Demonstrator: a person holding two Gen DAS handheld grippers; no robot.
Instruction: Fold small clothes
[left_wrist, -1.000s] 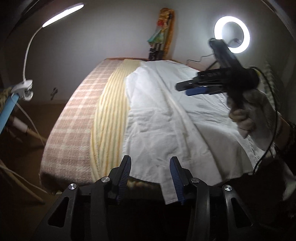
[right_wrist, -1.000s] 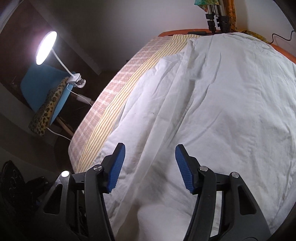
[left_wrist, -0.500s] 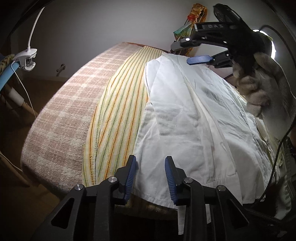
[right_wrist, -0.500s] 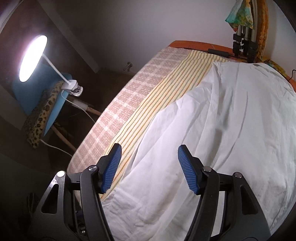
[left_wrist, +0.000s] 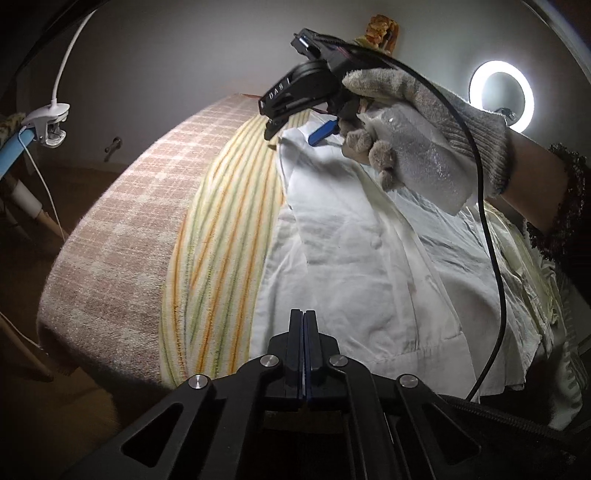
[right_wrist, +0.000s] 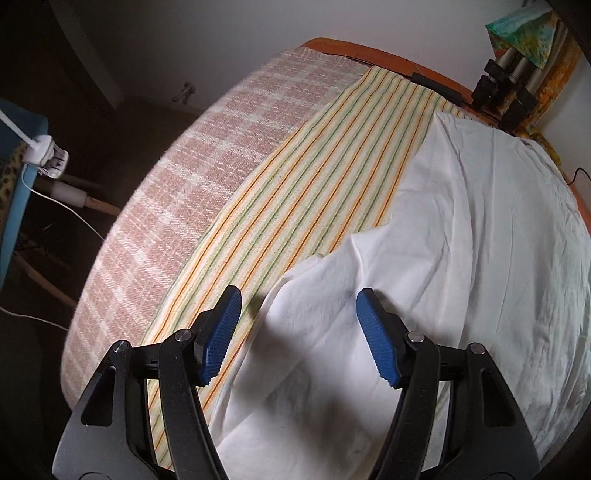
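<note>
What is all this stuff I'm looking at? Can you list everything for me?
white garment: one, white, spread on the bed
striped cloth: one, cream with orange and green lines, beneath the garment
checked blanket: one, pink and white, covering the bed
ring light: one, glowing white, by the wall
clip lamp: one, white, clamped at the side
left gripper: black and blue, shut at the garment's near hem
right gripper: black and blue, open over the garment's edge
gloved hand: one, grey, holding the right gripper

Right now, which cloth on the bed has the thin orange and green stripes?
The striped cloth in the middle; the pink blanket is checked, the white garment plain.
</note>
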